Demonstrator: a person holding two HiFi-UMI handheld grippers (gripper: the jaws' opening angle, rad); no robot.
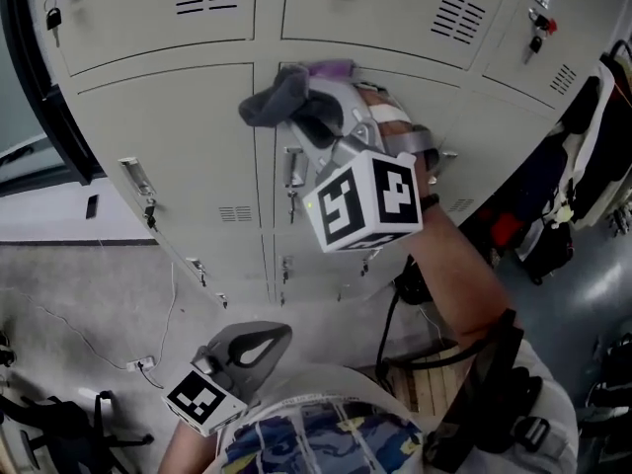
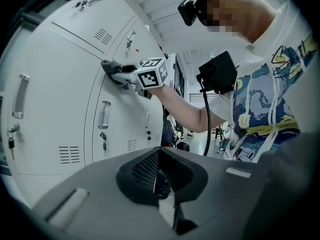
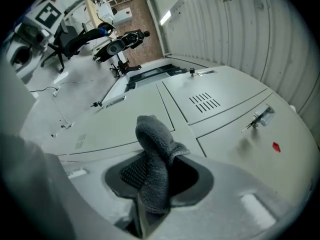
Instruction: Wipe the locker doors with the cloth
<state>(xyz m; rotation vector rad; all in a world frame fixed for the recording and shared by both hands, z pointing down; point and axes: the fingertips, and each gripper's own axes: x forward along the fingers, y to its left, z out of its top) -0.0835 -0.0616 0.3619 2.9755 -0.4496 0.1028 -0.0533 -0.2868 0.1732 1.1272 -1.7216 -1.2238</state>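
1. The step in hand appeared to be a wiping pass. To do it well, the right gripper (image 3: 154,196) would need to hold its pinch firm, so the cloth (image 3: 156,164) could not slip, and press the free bunched end flat to the panel. Overlapping strokes would suit, steering round the handles (image 1: 293,171) and keys.
2. The right gripper's jaws were closed tight on the grey cloth. Its lower part was pinched between them, and the rest rose in a twisted wad beyond the tips.
3. The left gripper (image 2: 161,184) had its jaws together with nothing between them. It hung low by the person's body, well apart from the lockers.
4. In the head view, the cloth (image 1: 276,97) lay against the locker doors (image 1: 168,136), by the vertical seam between two doors and just under the upper row. Whether it pressed fully could not be told.
5. A vent slot (image 3: 204,102) and a key (image 3: 260,118) sat further along, untouched by the cloth.
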